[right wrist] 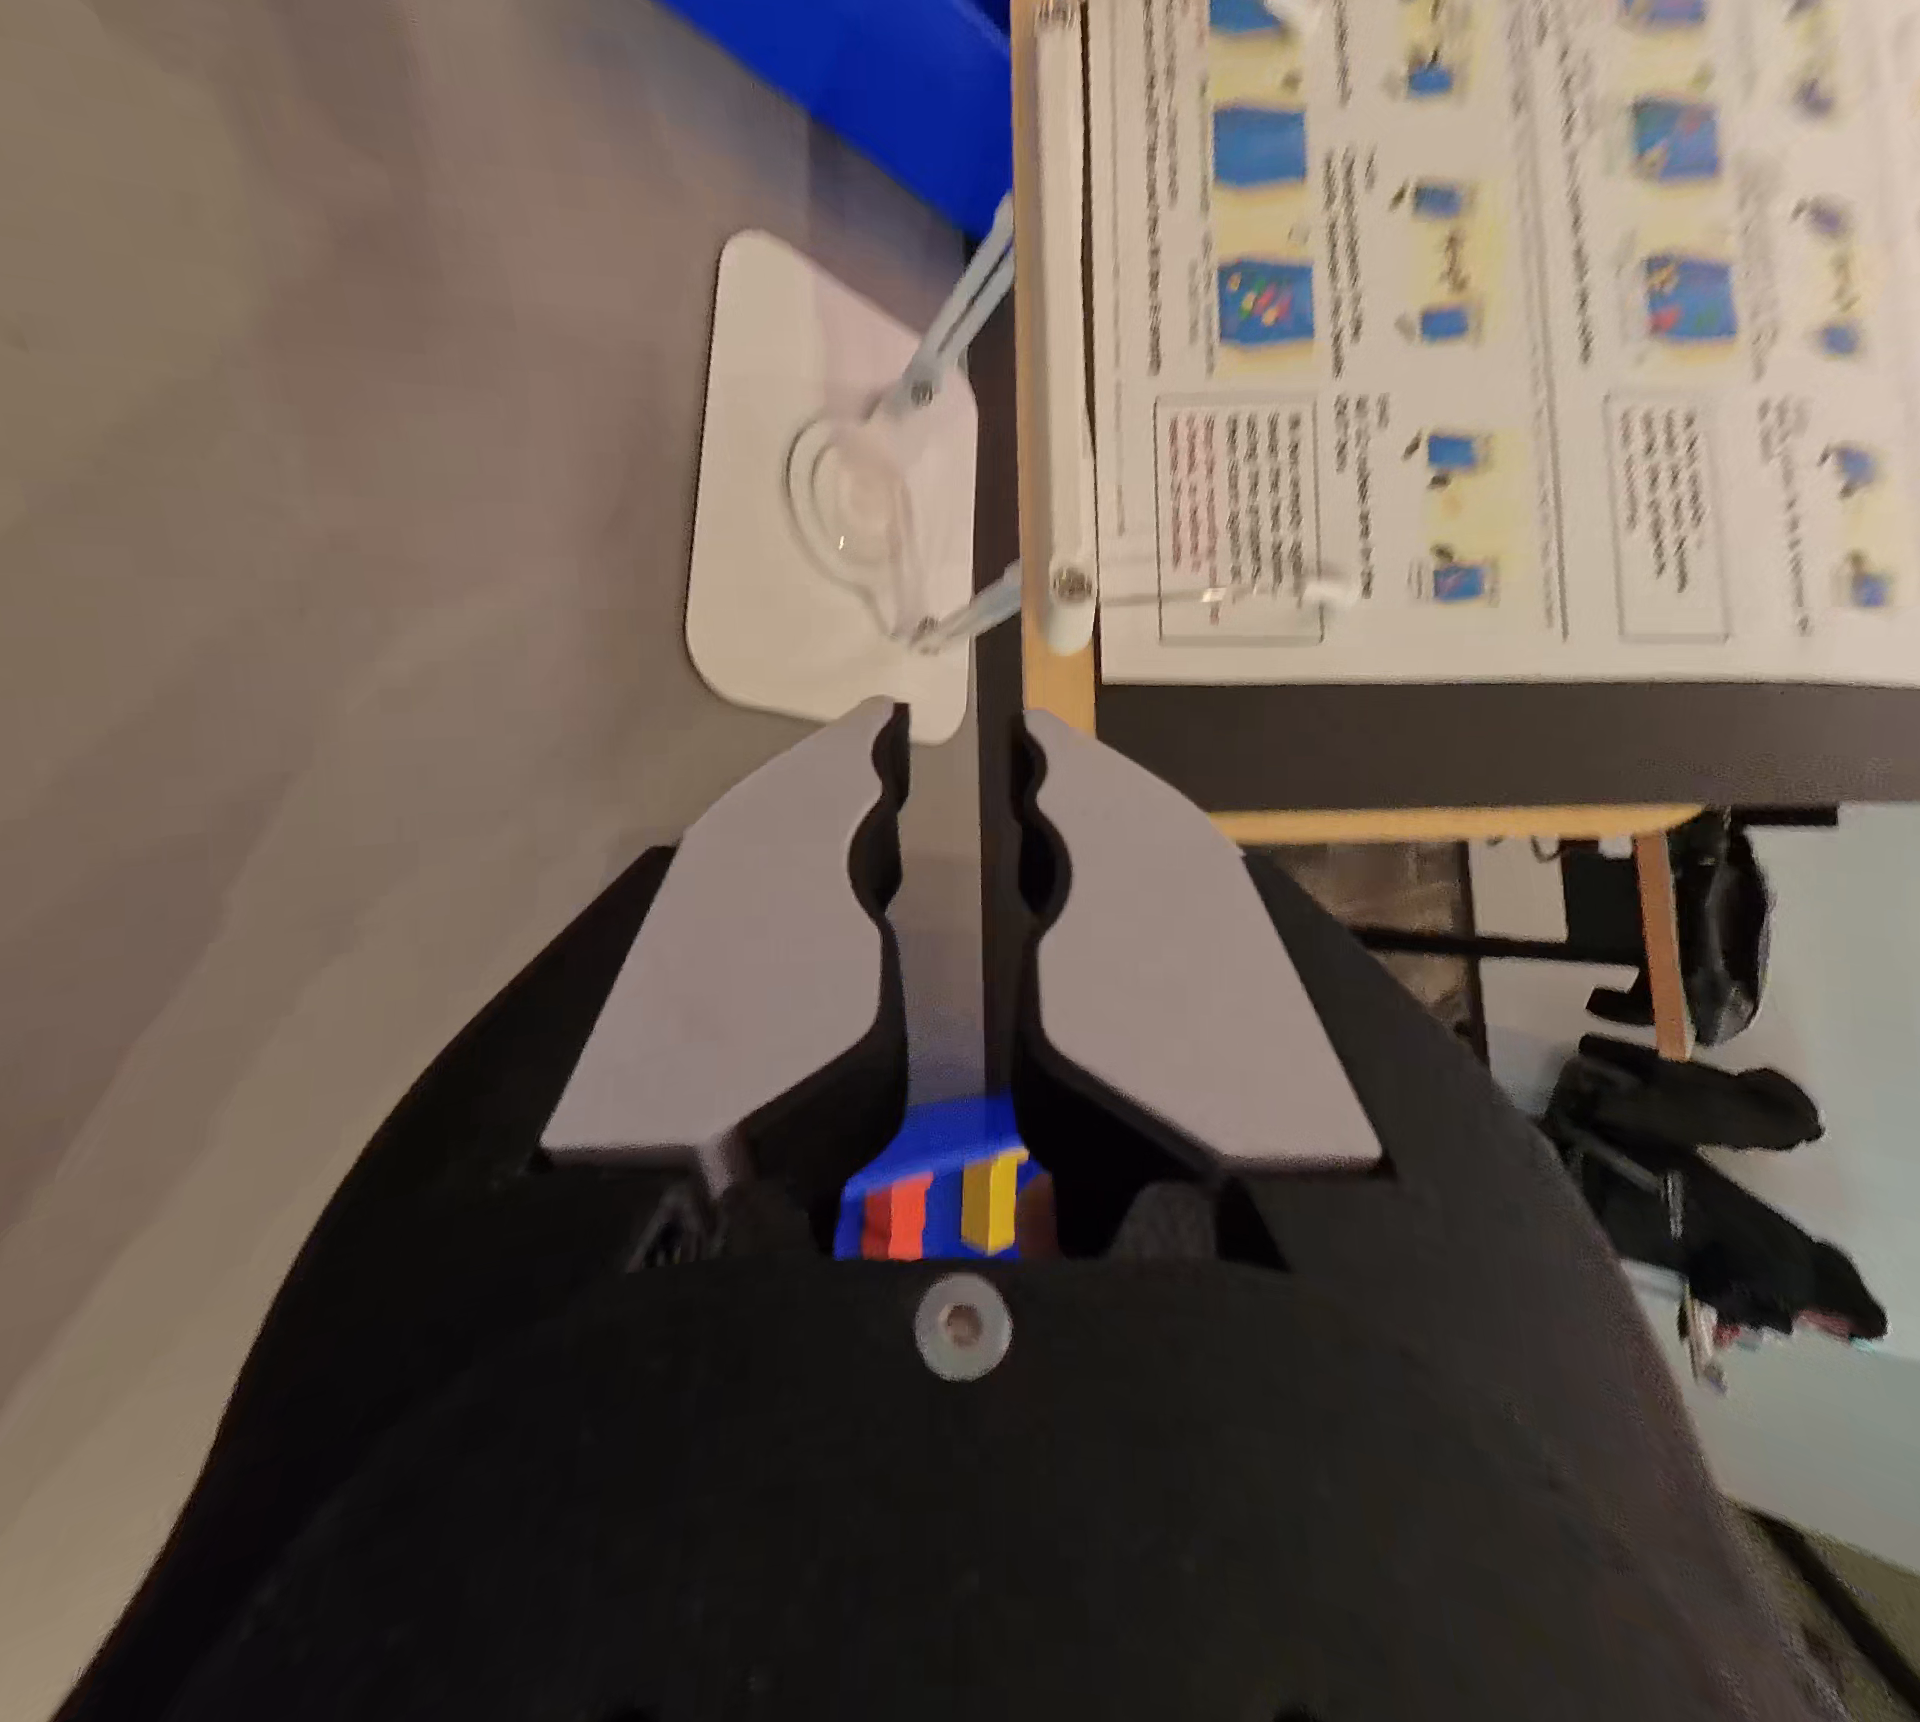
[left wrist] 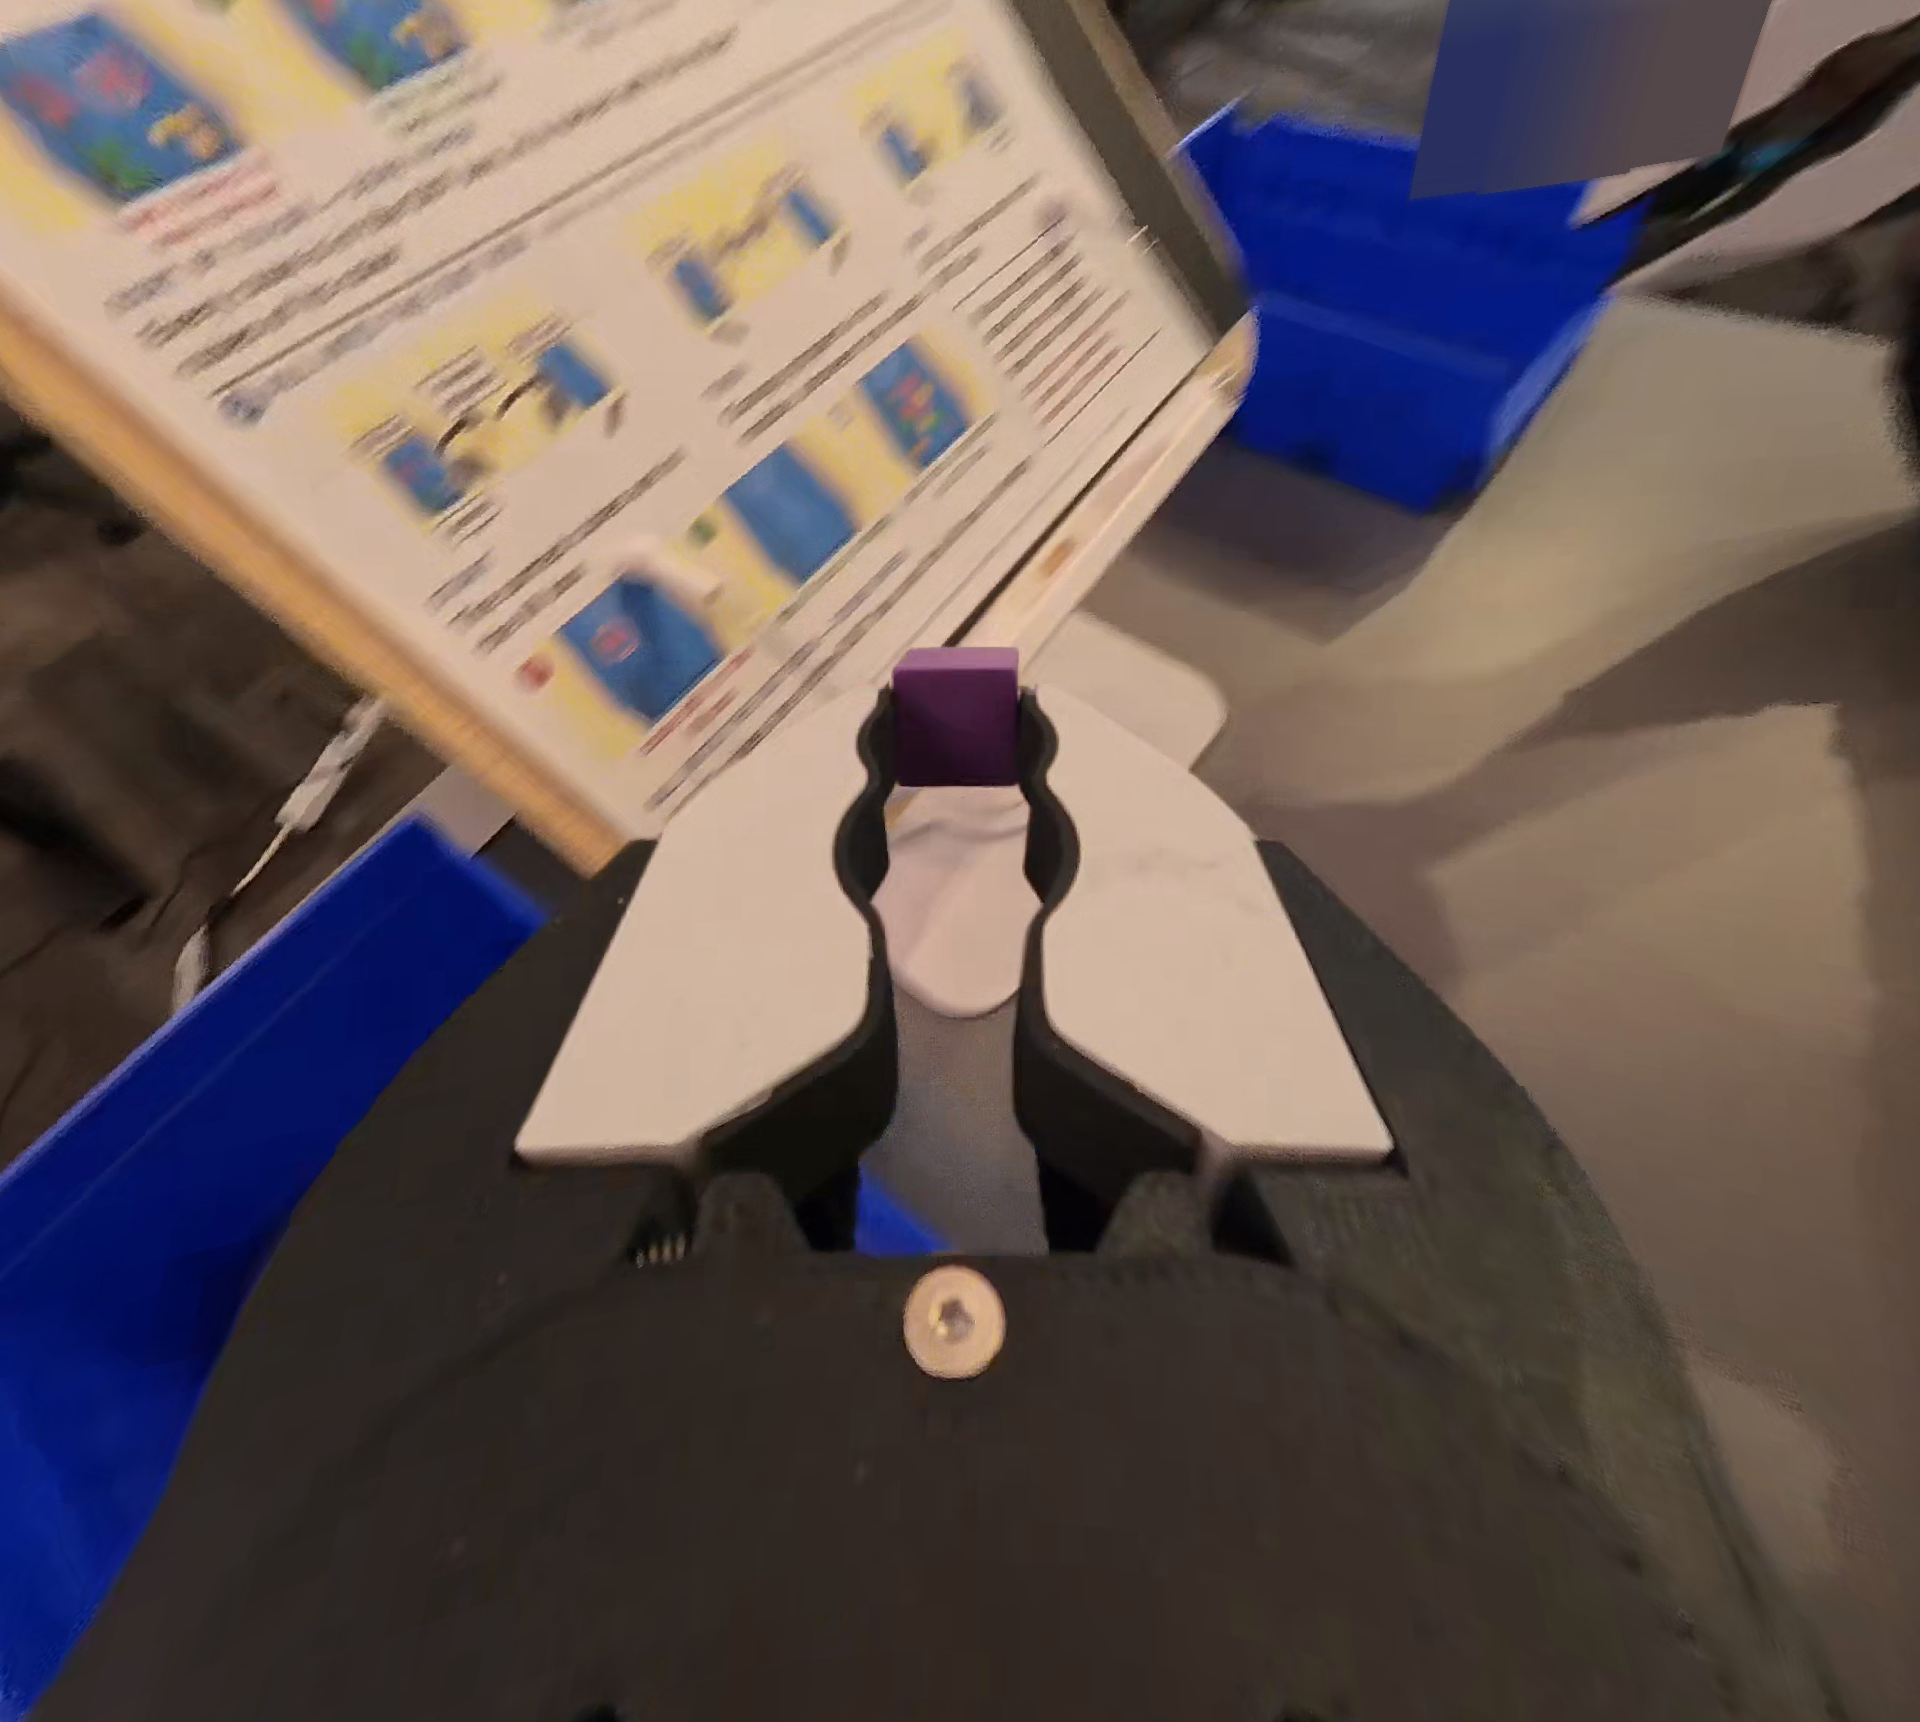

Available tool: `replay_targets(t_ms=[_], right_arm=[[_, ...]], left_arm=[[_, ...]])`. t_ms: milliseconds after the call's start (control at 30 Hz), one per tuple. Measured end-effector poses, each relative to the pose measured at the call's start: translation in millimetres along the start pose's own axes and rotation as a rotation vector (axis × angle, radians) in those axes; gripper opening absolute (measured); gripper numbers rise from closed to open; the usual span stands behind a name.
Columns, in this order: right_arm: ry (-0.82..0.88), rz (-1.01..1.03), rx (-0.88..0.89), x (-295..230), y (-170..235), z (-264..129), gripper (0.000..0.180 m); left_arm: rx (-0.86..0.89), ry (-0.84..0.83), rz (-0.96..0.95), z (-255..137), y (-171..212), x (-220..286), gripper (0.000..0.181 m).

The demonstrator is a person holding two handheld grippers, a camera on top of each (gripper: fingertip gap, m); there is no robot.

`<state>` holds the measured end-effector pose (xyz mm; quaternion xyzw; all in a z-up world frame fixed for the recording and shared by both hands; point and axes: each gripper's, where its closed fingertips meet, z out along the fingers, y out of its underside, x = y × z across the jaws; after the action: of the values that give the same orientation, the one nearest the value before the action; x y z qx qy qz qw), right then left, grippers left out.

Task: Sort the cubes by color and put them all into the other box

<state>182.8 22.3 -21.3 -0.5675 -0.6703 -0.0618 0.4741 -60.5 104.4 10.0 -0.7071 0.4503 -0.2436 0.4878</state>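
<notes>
Left claw [left wrist: 956, 722]: I see it clamped on small purple wooden cube [left wrist: 954, 716]
Right claw [right wrist: 958, 763]: fingers apart, holding nothing, above grey counter [right wrist: 312, 529]

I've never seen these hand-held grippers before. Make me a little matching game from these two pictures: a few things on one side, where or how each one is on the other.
Things:
1. purple cube
2. left hand-held gripper
3. right hand-held gripper
4. instruction sheet

Place or state:
A. propped on a wooden board on a stand
B. fingers apart, nothing between them
C. pinched between two fingertips
D. shut on a small block

Pairs: 1-C, 2-D, 3-B, 4-A
</notes>
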Motion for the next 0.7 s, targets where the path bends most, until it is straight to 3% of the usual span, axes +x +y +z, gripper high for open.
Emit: replay_targets(t_ms=[333,700], right_arm=[[0.236,-0.124,0.291,-1.7,-61.1,22.4,0.046],[0.372,-0.179,0.458,-11.2,-90.5,19.8,0.045]], left_arm=[[0.276,0.504,-0.072,42.7,-46.6,111.4,0.022],[0.366,0.823,-0.226,76.2,-46.8,178.4,0.022]])
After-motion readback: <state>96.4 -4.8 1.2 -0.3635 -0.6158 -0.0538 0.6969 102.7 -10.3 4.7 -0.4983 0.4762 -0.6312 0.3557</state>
